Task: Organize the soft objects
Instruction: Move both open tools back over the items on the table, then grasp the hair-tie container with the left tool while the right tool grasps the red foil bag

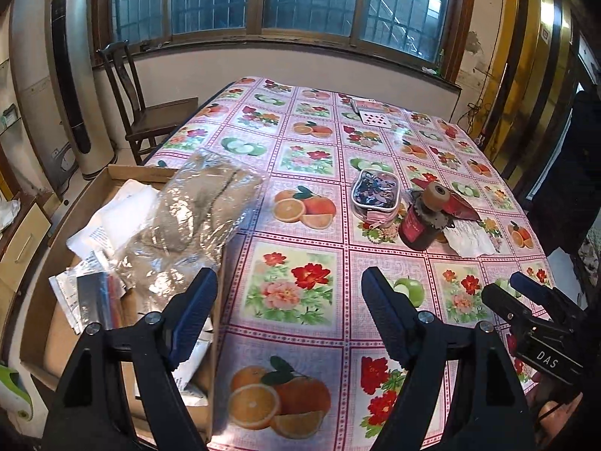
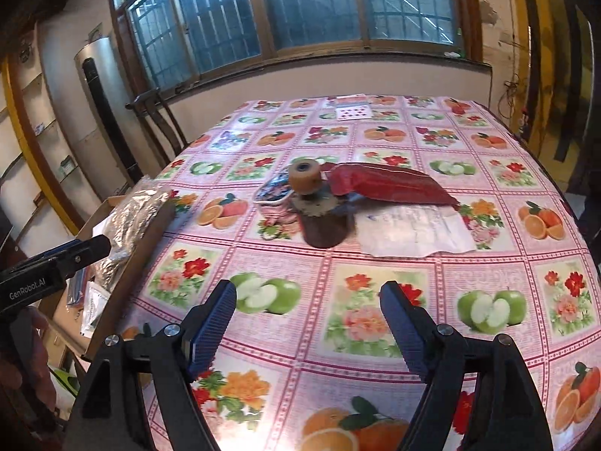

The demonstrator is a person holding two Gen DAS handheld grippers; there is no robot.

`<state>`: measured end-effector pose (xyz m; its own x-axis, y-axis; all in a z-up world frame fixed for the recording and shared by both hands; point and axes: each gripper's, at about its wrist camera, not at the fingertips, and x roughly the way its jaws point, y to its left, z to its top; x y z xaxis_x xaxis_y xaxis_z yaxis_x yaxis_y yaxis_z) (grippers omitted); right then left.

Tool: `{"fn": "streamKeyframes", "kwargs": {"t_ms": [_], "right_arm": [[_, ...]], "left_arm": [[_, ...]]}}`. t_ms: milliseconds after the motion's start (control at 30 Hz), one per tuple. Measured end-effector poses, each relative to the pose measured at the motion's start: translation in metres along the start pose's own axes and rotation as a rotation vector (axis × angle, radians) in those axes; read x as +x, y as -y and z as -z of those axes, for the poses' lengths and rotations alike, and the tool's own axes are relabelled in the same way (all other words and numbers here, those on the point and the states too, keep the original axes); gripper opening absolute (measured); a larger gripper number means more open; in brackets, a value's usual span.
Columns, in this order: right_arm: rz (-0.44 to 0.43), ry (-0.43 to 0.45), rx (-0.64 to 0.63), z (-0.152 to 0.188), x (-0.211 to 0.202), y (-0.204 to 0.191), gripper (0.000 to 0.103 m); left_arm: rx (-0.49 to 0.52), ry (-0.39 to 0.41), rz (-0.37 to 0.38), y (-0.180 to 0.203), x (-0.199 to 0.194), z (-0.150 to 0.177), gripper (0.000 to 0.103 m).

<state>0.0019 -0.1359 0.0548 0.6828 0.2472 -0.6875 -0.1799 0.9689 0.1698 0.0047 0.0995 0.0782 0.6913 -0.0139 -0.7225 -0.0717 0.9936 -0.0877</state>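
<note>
Left wrist view shows your left gripper (image 1: 289,315) with its jaws spread wide and nothing between them, held over the near edge of the table (image 1: 293,255) with its fruit-and-flower cloth. Just left of that gripper, a beige soft item in a clear plastic bag (image 1: 188,218) lies across the rim of a cardboard box (image 1: 124,173), partly resting on the table edge. White packets and papers (image 1: 112,218) sit in the box under it. Further out on the table you have a small clear pouch (image 1: 375,191) full of dark bits, just beside a dark red jar (image 1: 417,229) with a tan roll (image 1: 439,195) on top. A red bag (image 1: 460,206) and a white paper (image 1: 471,240) lie behind and right of the jar. Your right gripper (image 2: 308,312) also has its jaws wide apart and empty, above the cloth, well short of the jar. A playing card (image 1: 370,116) lies at the far end.
</note>
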Motion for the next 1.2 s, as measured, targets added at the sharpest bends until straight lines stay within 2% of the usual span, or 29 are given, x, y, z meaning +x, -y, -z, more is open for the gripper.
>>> {"fn": "streamKeyframes", "kwargs": {"t_ms": [200, 367, 467, 600, 700, 767, 900, 1033, 1100, 1200], "right_arm": [[0.113, -0.004, -0.051, -0.017, 0.014, 0.032, 0.081], [0.166, -0.039, -0.174, -0.031, 0.038, 0.041, 0.081], [0.161, -0.043, -0.246, -0.039, 0.049, 0.037, 0.082], [0.144, -0.046, -0.266, -0.051, 0.062, 0.039, 0.088], [0.14, -0.025, -0.244, -0.062, 0.067, 0.045, 0.089], [0.145, -0.008, -0.255, -0.068, 0.069, 0.046, 0.099], [0.22, 0.014, -0.383, -0.07, 0.076, 0.042, 0.101], [0.304, 0.041, -0.504, -0.066, 0.087, 0.038, 0.101], [0.309, 0.035, -0.548, -0.065, 0.095, 0.037, 0.101], [0.326, 0.025, -0.598, -0.063, 0.109, 0.035, 0.101]], "left_arm": [[0.036, -0.073, -0.012, 0.026, 0.043, -0.019, 0.079], [0.042, -0.169, -0.044, 0.037, 0.093, -0.035, 0.079], [0.03, -0.24, 0.007, 0.043, 0.119, -0.044, 0.079], [0.077, -0.273, 0.003, 0.056, 0.143, -0.054, 0.079], [0.042, -0.295, 0.087, 0.059, 0.155, -0.063, 0.079], [0.062, -0.302, 0.118, 0.065, 0.161, -0.069, 0.079], [0.108, -0.372, 0.125, 0.072, 0.18, -0.074, 0.079], [0.079, -0.438, 0.207, 0.07, 0.193, -0.077, 0.079], [0.076, -0.455, 0.202, 0.072, 0.197, -0.077, 0.079], [0.128, -0.476, 0.184, 0.081, 0.203, -0.076, 0.079]]}}
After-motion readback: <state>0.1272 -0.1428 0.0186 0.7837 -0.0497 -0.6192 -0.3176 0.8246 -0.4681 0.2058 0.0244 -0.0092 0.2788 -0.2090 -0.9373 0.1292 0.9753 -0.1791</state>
